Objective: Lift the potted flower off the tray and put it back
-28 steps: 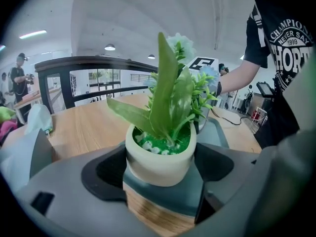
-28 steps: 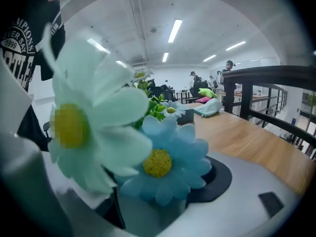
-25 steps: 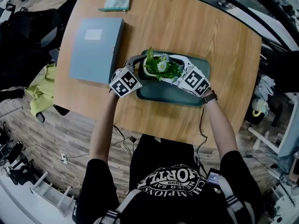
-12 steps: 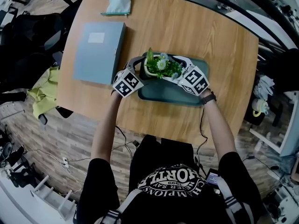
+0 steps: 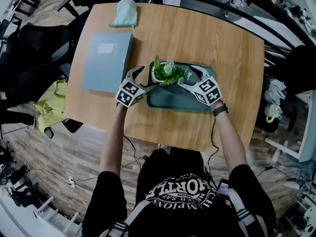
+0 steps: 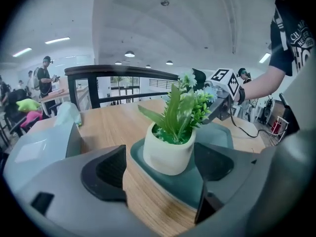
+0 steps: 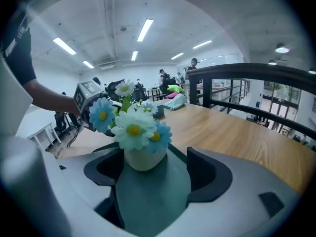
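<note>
The potted flower (image 5: 165, 73), a cream pot with green leaves and white and blue daisies, stands upright on the far left part of the dark green tray (image 5: 185, 98). My left gripper (image 5: 143, 79) is open at the tray's left edge. In the left gripper view the pot (image 6: 167, 153) sits just beyond the pads, untouched. My right gripper (image 5: 191, 77) faces the pot from the right; its jaws are wide and closing slightly. In the right gripper view the pot (image 7: 143, 158) stands ahead of the pads on the tray (image 7: 153, 196), with nothing pressed between them.
A blue-grey folder (image 5: 107, 60) lies on the wooden table (image 5: 227, 48) left of the tray. A pale green pouch (image 5: 124, 13) sits at the far edge. A black railing (image 7: 256, 70) runs beyond the table. Yellow-green cloth (image 5: 47, 102) hangs off to the left.
Both grippers were close around the pot a second ago. They have drawn back and apart, and the pot now stands free on the tray.
</note>
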The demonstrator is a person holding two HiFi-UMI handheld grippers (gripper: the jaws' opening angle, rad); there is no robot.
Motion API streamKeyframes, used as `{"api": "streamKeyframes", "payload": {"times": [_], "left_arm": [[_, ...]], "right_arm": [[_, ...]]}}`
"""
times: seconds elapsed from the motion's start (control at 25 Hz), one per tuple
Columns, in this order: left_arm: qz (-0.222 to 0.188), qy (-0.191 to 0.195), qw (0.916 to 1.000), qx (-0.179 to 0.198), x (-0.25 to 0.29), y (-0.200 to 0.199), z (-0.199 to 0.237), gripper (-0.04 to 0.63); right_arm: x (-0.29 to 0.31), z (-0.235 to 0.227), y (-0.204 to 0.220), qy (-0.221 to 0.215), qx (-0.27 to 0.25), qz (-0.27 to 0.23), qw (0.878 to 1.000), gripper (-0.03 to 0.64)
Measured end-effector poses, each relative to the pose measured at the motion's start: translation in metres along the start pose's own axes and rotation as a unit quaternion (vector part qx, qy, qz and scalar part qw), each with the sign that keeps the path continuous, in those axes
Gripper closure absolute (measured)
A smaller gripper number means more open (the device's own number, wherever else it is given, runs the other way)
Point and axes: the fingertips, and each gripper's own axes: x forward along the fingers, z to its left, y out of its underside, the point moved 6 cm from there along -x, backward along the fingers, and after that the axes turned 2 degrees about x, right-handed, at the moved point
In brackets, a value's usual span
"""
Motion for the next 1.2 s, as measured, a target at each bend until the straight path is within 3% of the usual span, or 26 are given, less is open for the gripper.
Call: {"api": "streamKeyframes", "payload": {"times": [0.52, 0.88, 1.2], "left_arm": [[-0.067, -0.072, 0.9938, -0.053, -0.041, -0.036, -0.005, 0.146], [-0.114, -0.092, 0.9885, -0.038, -0.063, -0.090, -0.023, 0.198], [-0.164, -0.082, 0.9827, -0.024, -0.076, -0.141, -0.056, 0.250]], "right_arm": [[-0.076, -0.002, -0.006, 0.122, 0.078, -0.050, 0.988, 0.230], [-0.138, 0.002, -0.031, 0.199, 0.083, -0.085, 0.973, 0.258], [-0.196, 0.019, -0.055, 0.264, 0.098, -0.130, 0.951, 0.283]]}}
